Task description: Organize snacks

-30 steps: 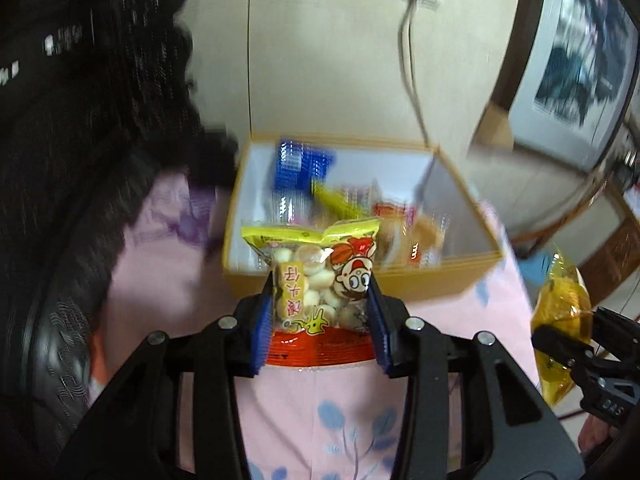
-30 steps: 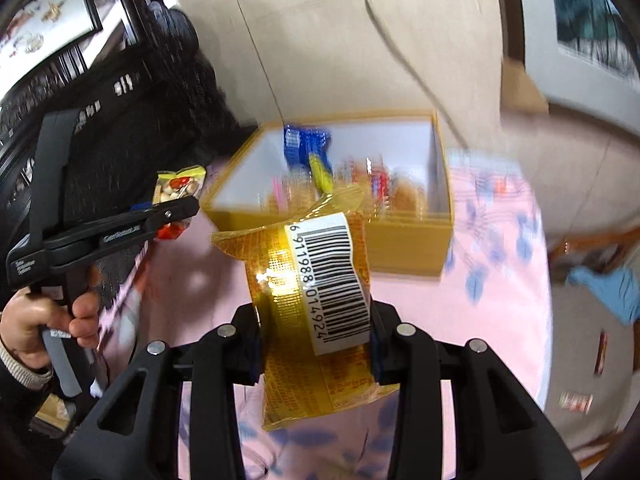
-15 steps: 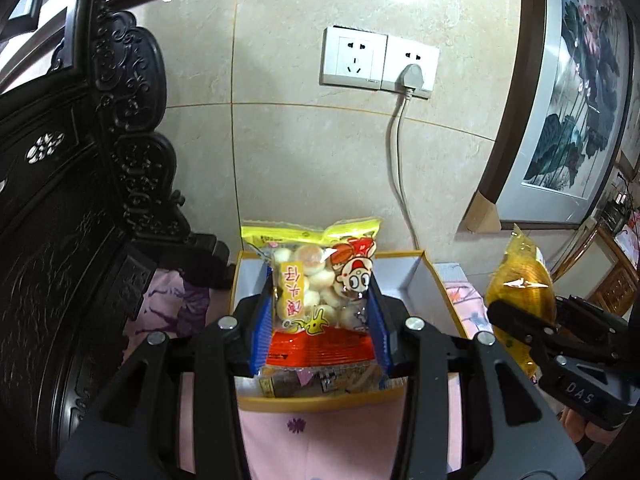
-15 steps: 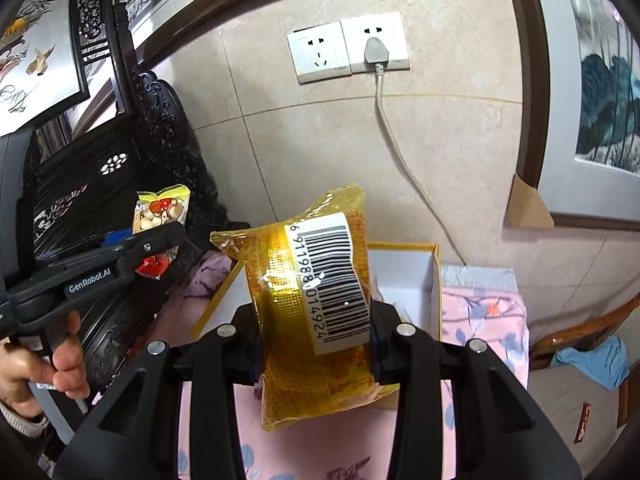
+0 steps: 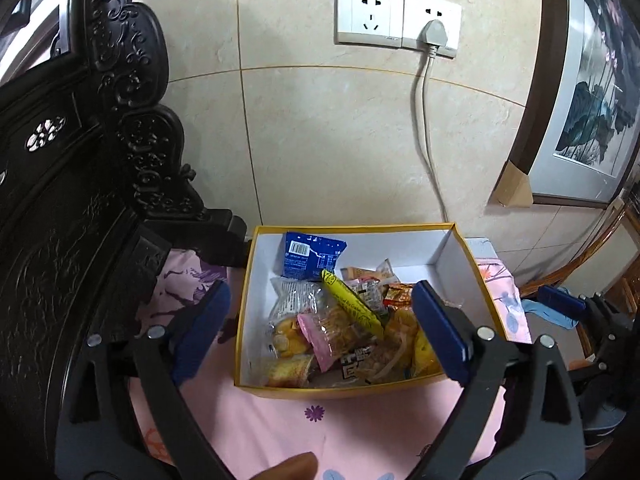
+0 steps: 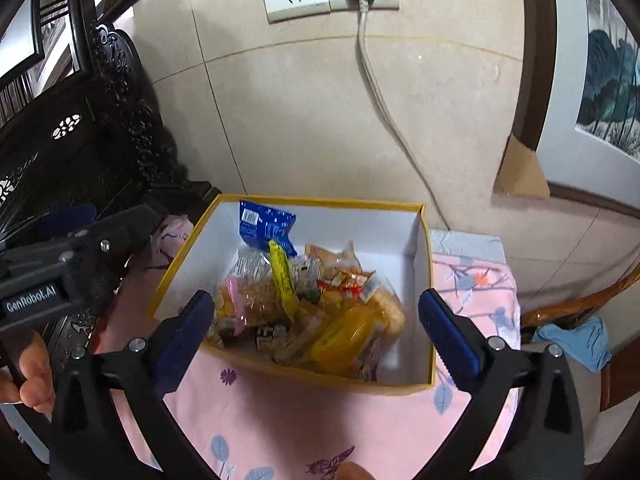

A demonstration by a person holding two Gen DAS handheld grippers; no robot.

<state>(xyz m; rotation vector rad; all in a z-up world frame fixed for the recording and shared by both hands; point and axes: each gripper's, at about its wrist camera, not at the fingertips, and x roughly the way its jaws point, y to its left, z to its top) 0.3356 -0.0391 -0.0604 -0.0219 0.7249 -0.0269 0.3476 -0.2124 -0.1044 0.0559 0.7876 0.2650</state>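
— Both claws empty?
— Yes: left claw [image 5: 320, 330] and right claw [image 6: 316, 332] have just sprung wide, nothing between. The snacks [image 5: 340, 332] lie in the yellow box [image 6: 320, 378], straight ahead below both.

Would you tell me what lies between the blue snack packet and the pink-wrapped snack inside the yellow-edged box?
A clear-wrapped snack lies between them, seen in the left wrist view.

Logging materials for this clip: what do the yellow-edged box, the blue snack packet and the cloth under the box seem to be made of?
Yellow-edged box: likely cardboard; thin stiff walls, matte white inside. Blue snack packet: probably plastic film; glossy, crinkled, printed barcode. Cloth: looks like woven fabric; matte pink with a flower print, lying soft and flat.
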